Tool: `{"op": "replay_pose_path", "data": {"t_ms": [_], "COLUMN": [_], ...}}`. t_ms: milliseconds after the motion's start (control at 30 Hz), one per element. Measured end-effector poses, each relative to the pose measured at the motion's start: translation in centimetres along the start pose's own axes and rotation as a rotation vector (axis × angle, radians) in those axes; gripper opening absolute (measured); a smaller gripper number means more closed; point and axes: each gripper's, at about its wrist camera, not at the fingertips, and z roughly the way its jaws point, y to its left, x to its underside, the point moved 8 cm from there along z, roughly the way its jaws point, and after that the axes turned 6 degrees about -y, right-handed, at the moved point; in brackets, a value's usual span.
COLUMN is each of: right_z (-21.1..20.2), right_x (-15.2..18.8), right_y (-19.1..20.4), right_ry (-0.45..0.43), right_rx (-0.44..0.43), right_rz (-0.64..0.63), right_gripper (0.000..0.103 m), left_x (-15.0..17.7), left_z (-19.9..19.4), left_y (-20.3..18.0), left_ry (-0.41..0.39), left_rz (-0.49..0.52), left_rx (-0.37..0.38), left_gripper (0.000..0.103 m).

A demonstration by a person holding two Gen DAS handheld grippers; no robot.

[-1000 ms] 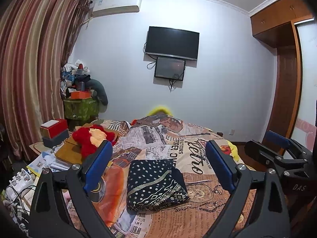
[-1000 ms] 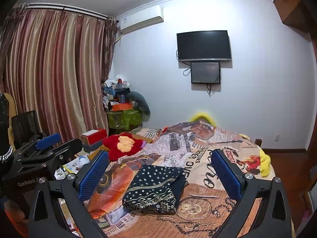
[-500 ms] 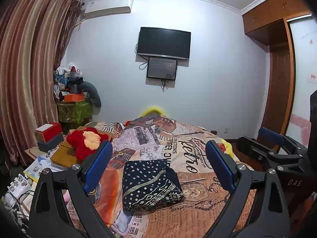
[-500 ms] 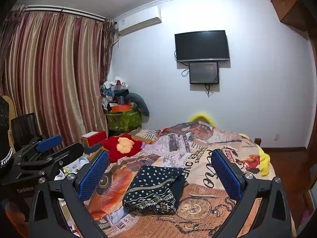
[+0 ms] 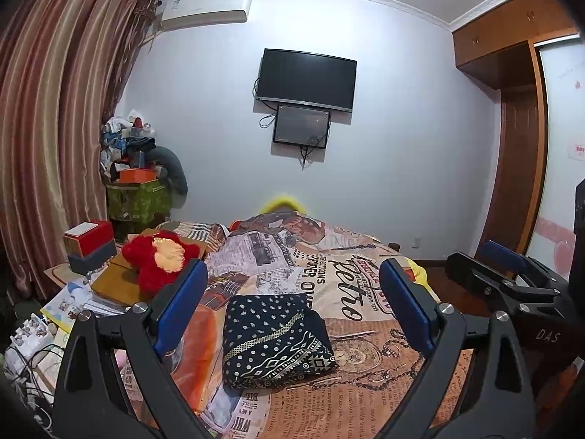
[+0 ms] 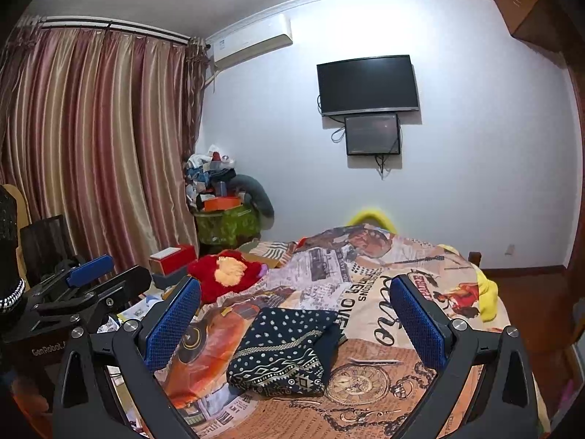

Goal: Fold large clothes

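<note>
Both jaws stand wide with nothing between them: the left gripper [image 5: 292, 307] and right gripper [image 6: 295, 320] hang above the near end of the bed [image 5: 365, 402]. Beyond them a folded dark patterned garment [image 5: 274, 340] lies flat on the printed bedspread, with a red plush toy [image 5: 157, 259] farther left and a wall television [image 5: 306, 79] at the back

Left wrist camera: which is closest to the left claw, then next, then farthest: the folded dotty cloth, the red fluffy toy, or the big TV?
From the left claw:
1. Folded dotty cloth, on the bedspread right between the claw's open fingers.
2. Red fluffy toy, further back on the left, beside the bed.
3. Big TV, high on the far wall.
</note>
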Motion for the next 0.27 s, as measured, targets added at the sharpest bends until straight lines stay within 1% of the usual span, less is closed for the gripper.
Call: {"op": "replay_pose_path", "data": {"t_ms": [267], "right_z": [0.09], "right_x": [0.06], "right_y": [0.08], "right_ry": [0.000], "right_rx": [0.004], "right_rz": [0.004], "right_gripper": [0.103], "left_x": [0.09], "left_z": [0.07], "left_y": [0.18], "left_ry": [0.012], "left_rz": [-0.011], "left_rx": [0.001], "left_gripper": [0.095]}}
